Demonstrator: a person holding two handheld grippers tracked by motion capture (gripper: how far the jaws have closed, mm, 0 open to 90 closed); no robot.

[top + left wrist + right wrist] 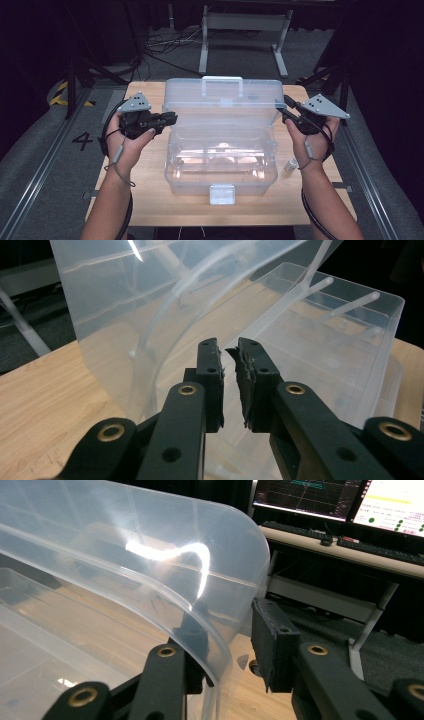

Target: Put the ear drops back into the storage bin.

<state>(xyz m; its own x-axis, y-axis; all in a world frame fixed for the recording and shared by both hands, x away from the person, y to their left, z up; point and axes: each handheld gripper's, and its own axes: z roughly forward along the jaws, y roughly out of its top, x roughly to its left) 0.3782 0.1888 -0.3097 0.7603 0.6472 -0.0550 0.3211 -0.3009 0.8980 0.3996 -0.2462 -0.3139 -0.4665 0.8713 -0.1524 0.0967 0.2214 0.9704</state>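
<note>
A clear plastic storage box [172, 150] stands on the wooden table [145, 195] with its lid [222, 107] raised upright. My left gripper [172, 119] is level at the lid's left edge. In the left gripper view its jaws [229, 352] stand a narrow gap apart with nothing between them, and the lid [150, 300] and box wall [385, 340] lie just beyond. My right gripper [281, 111] is at the lid's right edge. In the right gripper view the lid's curved edge [220, 610] passes between the jaws [227, 622], with a gap to the right pad [267, 630].
A small white tube [290, 165] lies on the table to the right of the box. The box's front latch [222, 194] faces the near edge and the lid's handle [222, 82] is at the top. A metal stand [245, 30] and cables are on the floor beyond.
</note>
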